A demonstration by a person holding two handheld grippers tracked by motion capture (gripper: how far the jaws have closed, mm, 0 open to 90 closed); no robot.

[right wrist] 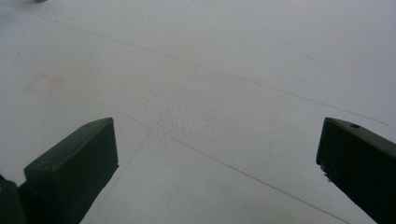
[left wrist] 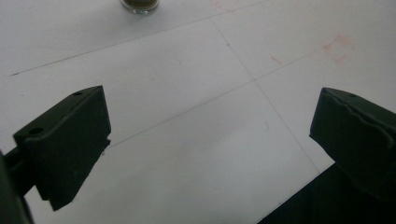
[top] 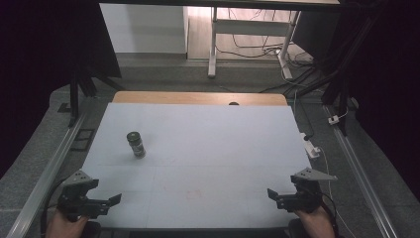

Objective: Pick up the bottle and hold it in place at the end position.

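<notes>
One small dark-capped glass jar [top: 136, 144] stands at ten o'clock on the white worktop [top: 208, 148]; likely rigid, slippery, best gripped mid-body. Left tool [top: 115, 201] and right tool [top: 274, 195] wide open, empty.

One jar [top: 136, 144], two claws, one table [top: 208, 163].

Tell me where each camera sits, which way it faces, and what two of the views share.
High view: above the person's side, facing forward and down on the white table; shows both hands, the left gripper and the right gripper.
Left gripper view: rides the left gripper, facing across the table; jaws wide apart.
Right gripper view: rides the right gripper, facing the tabletop; jaws apart.
Shared: the jar.
</notes>
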